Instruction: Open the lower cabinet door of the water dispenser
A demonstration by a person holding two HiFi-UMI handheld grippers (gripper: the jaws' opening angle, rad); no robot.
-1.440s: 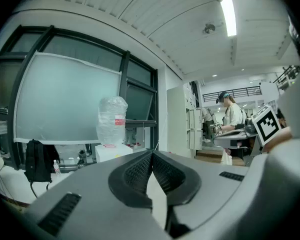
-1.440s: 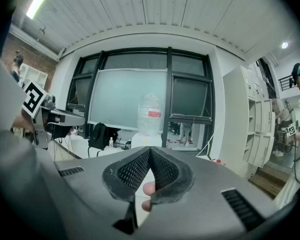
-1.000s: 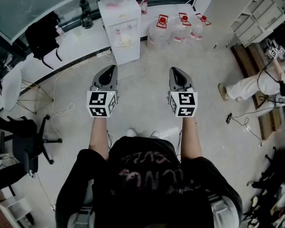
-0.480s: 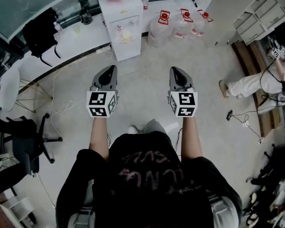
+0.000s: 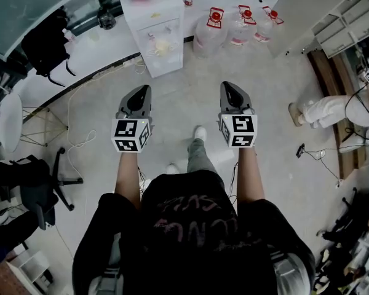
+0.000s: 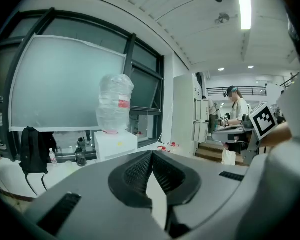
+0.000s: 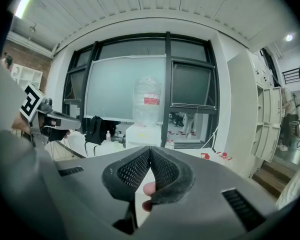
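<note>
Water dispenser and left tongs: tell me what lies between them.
In the head view, only bare pale floor lies between the left tongs and the water dispenser. A white cable trails off to the left of that stretch.

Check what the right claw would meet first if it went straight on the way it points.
Probably the water dispenser: in the right gripper view the shut right claw lines up with its white body, with nothing between. It could meet the floor short of it; depth is unclear.
</note>
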